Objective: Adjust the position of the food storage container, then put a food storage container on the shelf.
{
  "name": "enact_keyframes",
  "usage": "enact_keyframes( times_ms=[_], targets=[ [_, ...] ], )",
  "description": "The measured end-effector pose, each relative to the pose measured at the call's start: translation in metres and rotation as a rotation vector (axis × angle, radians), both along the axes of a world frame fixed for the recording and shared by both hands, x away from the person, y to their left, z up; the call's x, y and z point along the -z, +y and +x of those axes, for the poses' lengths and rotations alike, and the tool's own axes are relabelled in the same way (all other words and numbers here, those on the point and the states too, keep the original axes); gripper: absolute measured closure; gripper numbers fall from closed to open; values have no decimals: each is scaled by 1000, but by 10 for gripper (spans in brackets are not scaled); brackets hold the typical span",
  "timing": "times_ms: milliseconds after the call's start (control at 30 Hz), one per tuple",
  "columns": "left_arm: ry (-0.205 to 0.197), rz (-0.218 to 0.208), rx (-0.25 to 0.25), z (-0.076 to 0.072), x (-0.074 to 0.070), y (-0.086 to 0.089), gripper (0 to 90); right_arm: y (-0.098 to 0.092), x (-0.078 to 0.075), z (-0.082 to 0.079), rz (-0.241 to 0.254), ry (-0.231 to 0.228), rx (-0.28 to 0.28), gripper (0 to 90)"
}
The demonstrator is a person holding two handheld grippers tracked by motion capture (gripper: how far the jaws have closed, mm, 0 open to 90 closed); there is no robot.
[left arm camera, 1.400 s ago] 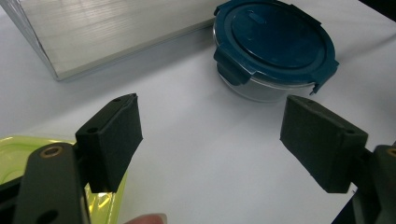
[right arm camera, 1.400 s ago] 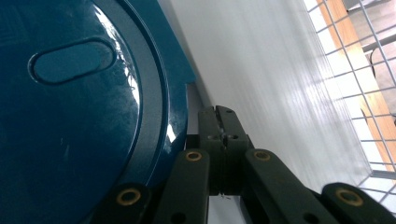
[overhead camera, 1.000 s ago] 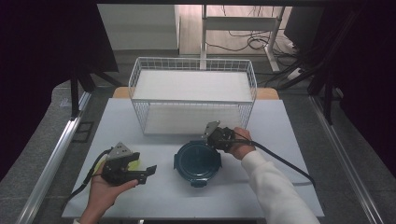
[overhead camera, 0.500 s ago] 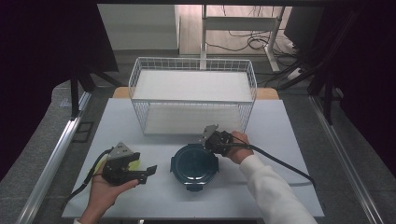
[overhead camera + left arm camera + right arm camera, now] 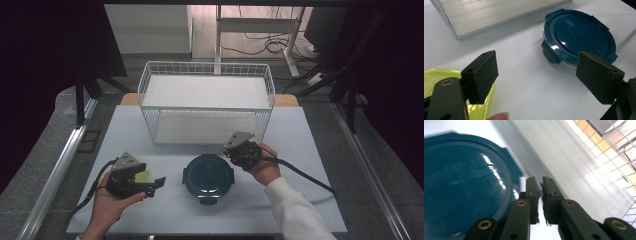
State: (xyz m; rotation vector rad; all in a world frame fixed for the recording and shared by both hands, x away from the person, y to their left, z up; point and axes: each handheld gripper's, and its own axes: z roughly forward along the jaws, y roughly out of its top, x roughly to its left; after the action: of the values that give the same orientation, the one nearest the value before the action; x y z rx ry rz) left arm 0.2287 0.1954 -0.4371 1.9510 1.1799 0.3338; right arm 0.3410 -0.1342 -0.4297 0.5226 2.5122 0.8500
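My left fingers (image 5: 159, 182) gape wide over bare desk (image 5: 165, 212), holding nothing, yellow-green lid (image 5: 439, 77) just beside them. Blue-lidded round container (image 5: 208, 174) sits mid-desk between my hands. My right fingers (image 5: 540, 192), a narrow gap, have just been opening, nothing between, just beside container's rim. White wire basket (image 5: 207, 75) behind.

Tongs (image 5: 537, 80) wide apart, nothing between — blue-lidded round container (image 5: 580, 37) beyond, yellow-green lid (image 5: 439, 77) underneath left.
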Motion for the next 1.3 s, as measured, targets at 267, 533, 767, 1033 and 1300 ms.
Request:
enact_keyframes(
  times_ms=[267,533,767,1033,1300],
  targets=[
    [-13,-29,-12,-1,-8,11,172,-32,-4,-41,285,164,92,317],
    [-29,-56,-59,-3,-19,28,173,-55,8,-48,389,244,171,213],
    [-5,-86,-41,-8,-19,24,172,-54,8,-48,421,266,165,204],
    [50,-106,10,-8,-18,11,170,-56,5,-51,447,277,156,205],
    [54,-101,55,-7,-17,-11,167,-58,2,-51,448,280,166,199]
  ],
)
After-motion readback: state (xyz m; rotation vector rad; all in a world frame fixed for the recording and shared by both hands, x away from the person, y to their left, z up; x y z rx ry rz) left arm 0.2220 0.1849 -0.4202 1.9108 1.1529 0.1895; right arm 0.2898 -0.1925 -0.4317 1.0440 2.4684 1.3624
